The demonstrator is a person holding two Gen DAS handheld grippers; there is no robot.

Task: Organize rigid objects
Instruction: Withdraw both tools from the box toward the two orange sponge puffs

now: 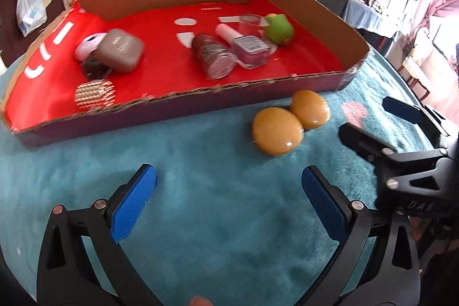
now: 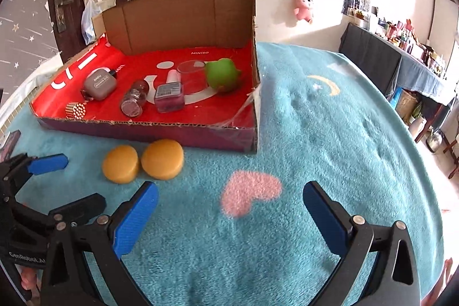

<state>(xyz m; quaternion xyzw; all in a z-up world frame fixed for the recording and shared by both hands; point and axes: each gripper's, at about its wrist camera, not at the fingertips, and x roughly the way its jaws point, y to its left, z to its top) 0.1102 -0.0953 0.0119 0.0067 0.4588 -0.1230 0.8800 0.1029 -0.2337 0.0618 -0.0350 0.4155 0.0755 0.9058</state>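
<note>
Two orange round blocks (image 1: 277, 131) (image 1: 309, 108) lie touching on the teal blanket, just in front of the cardboard box (image 1: 183, 102). In the right wrist view they are the left block (image 2: 121, 163) and the right block (image 2: 162, 159), before the box (image 2: 160, 131). Inside on the red lining lie a grey case (image 1: 120, 50), a glitter jar (image 1: 214, 56), a pink bottle (image 1: 246, 48), a green toy (image 1: 278, 27) and a metallic ball (image 1: 94, 94). My left gripper (image 1: 229, 185) is open and empty, short of the blocks. My right gripper (image 2: 230, 202) is open and empty over a pink heart (image 2: 249, 195).
The teal blanket (image 2: 330, 134) covers the table, with free room right of the box. A clear cup (image 2: 191, 76) stands in the box beside the green toy (image 2: 222, 74). A dark table with clutter (image 2: 387, 53) stands at the far right. My right gripper (image 1: 370, 116) shows in the left wrist view.
</note>
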